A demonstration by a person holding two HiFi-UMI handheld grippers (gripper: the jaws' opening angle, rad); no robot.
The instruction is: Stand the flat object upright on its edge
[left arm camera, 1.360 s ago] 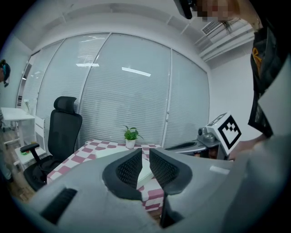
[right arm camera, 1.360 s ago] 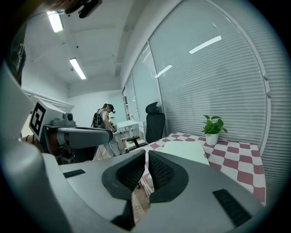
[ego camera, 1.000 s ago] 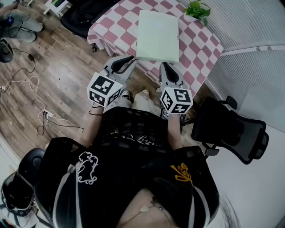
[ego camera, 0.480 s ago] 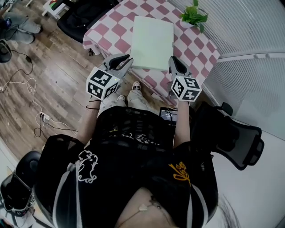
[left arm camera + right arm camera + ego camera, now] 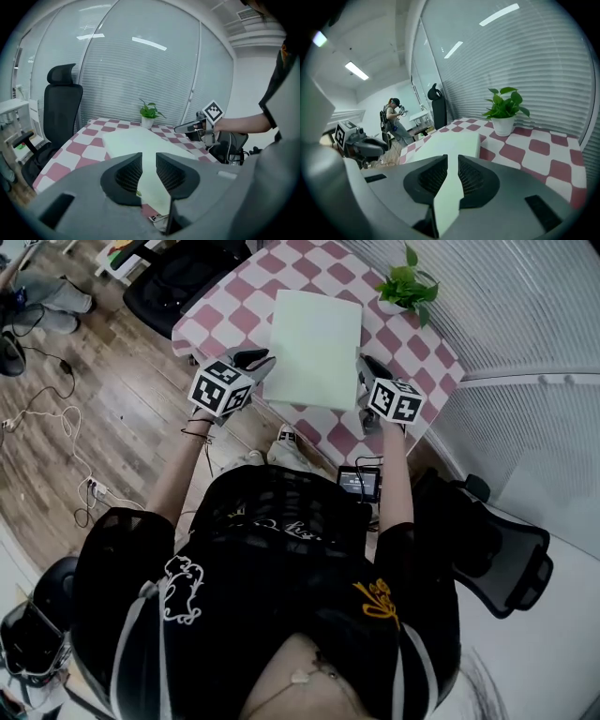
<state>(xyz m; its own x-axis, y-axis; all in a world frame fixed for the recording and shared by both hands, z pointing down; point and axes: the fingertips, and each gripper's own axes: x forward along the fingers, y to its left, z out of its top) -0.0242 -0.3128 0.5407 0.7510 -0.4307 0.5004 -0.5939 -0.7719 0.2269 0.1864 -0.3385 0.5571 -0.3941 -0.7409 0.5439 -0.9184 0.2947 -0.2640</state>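
Note:
A pale green flat board [image 5: 314, 348] lies flat on the pink-and-white checkered table [image 5: 234, 317]. My left gripper [image 5: 261, 358] hovers at the board's near left corner, and its jaws are just opening from shut, with only a narrow slit and nothing held. My right gripper [image 5: 367, 364] is at the near right corner, shut and empty. In the left gripper view the board [image 5: 136, 140] shows past the left gripper [image 5: 149, 157], with the right gripper [image 5: 187, 127] beyond. In the right gripper view the board [image 5: 452, 139] lies ahead of the right gripper [image 5: 452, 160], with the left gripper [image 5: 370, 146] at left.
A potted plant [image 5: 409, 287] stands at the table's far right corner. Black office chairs stand beyond the table [image 5: 178, 273] and at my right [image 5: 497, 540]. A small screen device [image 5: 360, 482] sits below the table edge. Cables [image 5: 56, 418] lie on the wooden floor. A person [image 5: 393, 119] stands in the distance.
Both grippers have moved forward from in front of the table edge up to the board's near corners, one on each side.

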